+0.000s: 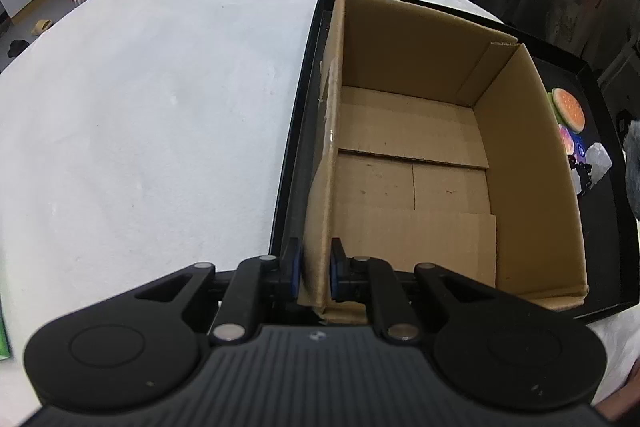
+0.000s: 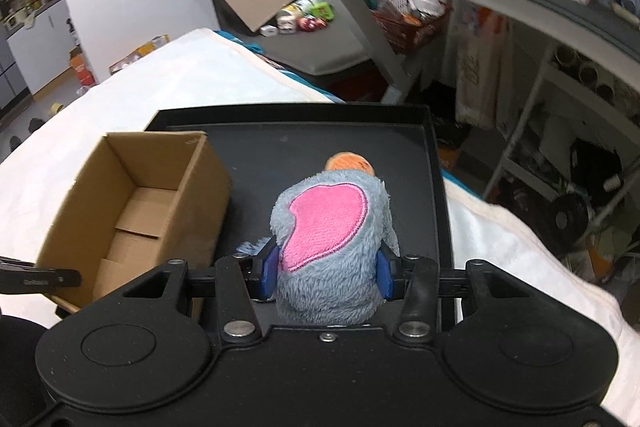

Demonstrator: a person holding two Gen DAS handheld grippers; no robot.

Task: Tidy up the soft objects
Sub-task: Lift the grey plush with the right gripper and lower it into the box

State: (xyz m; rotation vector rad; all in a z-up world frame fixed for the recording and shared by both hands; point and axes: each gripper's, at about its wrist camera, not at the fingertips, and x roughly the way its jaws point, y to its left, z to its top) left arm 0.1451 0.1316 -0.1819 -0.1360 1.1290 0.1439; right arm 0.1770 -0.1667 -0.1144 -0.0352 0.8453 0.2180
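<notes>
An empty open cardboard box (image 1: 416, 163) stands on the left part of a black tray (image 1: 592, 107). My left gripper (image 1: 315, 273) is shut on the box's near left wall. In the right wrist view the box (image 2: 132, 203) is at the left of the tray (image 2: 288, 143). My right gripper (image 2: 326, 267) is shut on a grey plush toy (image 2: 332, 239) with a pink patch, held above the tray to the right of the box. An orange round soft toy (image 1: 568, 109) lies on the tray right of the box; its edge shows behind the plush (image 2: 350, 163).
The tray sits on a table with a white cloth (image 1: 160, 115). Small colourful items (image 1: 588, 155) lie on the tray near the orange toy. Shelves with clutter (image 2: 560, 27) stand to the right, and a low dark bench (image 2: 320, 55) beyond the table.
</notes>
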